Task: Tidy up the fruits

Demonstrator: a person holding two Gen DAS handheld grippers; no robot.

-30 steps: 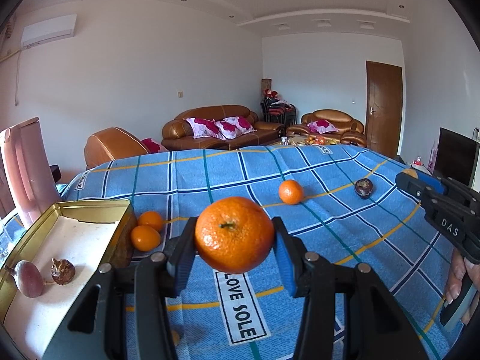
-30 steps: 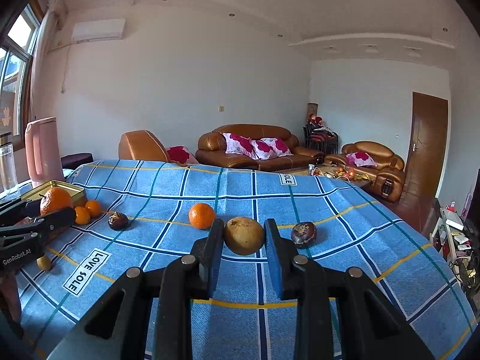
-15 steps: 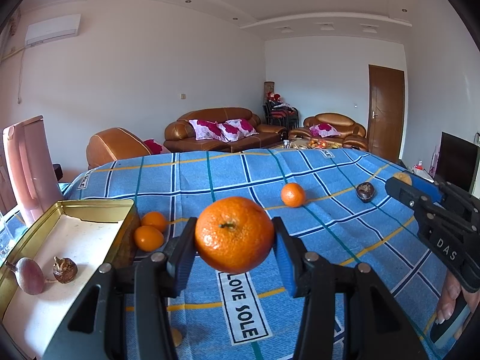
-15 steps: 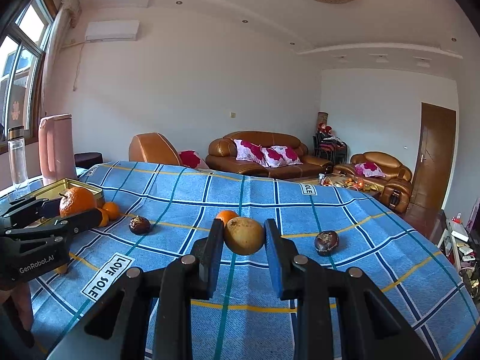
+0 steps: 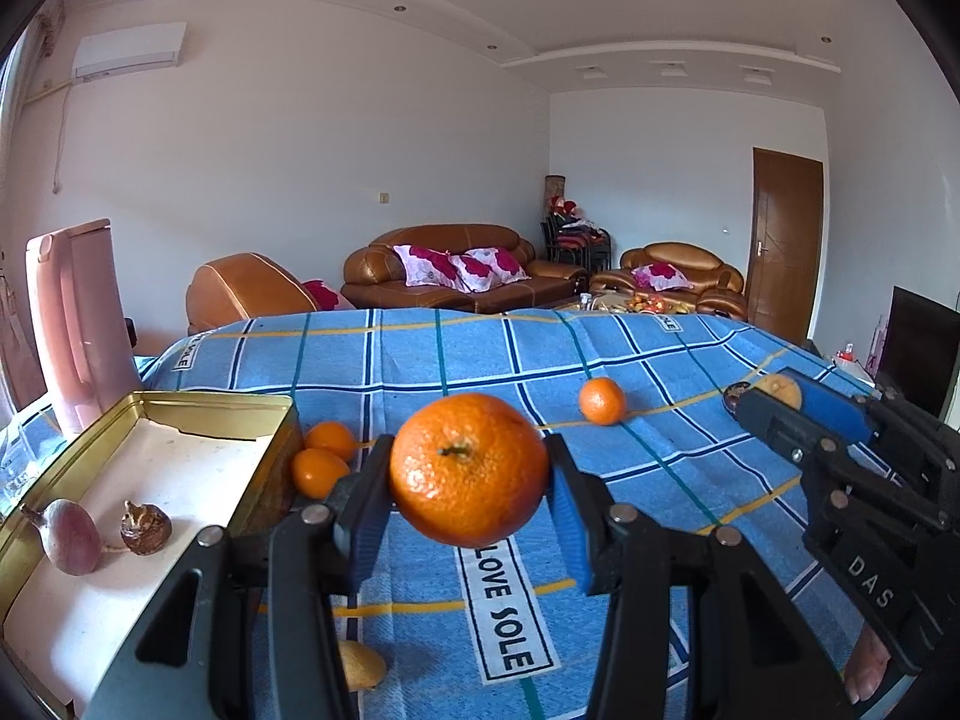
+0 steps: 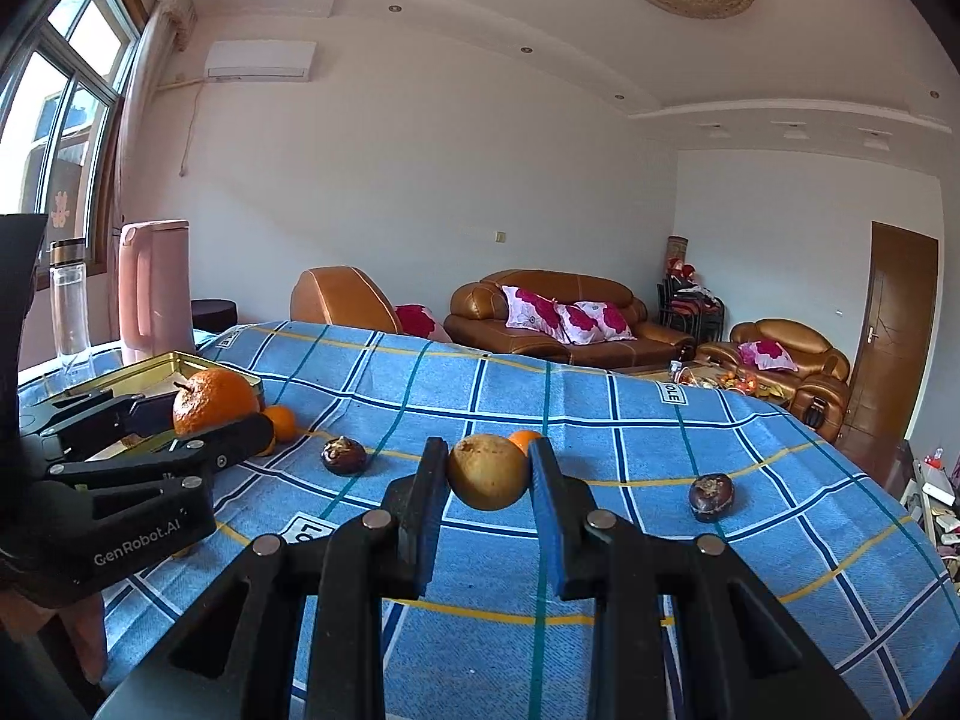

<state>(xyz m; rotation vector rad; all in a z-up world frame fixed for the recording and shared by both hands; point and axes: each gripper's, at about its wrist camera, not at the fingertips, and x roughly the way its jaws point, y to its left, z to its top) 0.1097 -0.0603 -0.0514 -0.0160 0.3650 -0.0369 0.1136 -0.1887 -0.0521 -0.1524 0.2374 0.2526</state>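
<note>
My left gripper (image 5: 468,480) is shut on a large orange (image 5: 467,468) and holds it above the blue checked cloth, just right of the gold tin (image 5: 210,405). The tin holds a reddish fruit (image 5: 69,537) and a brown dried fruit (image 5: 145,535). My right gripper (image 6: 487,474) is shut on a tan-brown round fruit (image 6: 487,471), held above the cloth; it also shows at the right of the left wrist view (image 5: 780,390). Two small oranges (image 5: 321,456) lie beside the tin, another small orange (image 5: 602,401) farther out.
Two dark brown fruits (image 6: 343,456) (image 6: 711,497) lie on the cloth. A yellowish fruit (image 5: 360,666) lies under my left gripper. A pink jug (image 5: 78,324) and a glass bottle (image 6: 69,306) stand behind the tin. Sofas stand beyond the table.
Both grippers have risen and tilted slightly, each keeping its fruit. The right gripper has come closer to the left one. The left gripper has shifted a little toward the tin.
</note>
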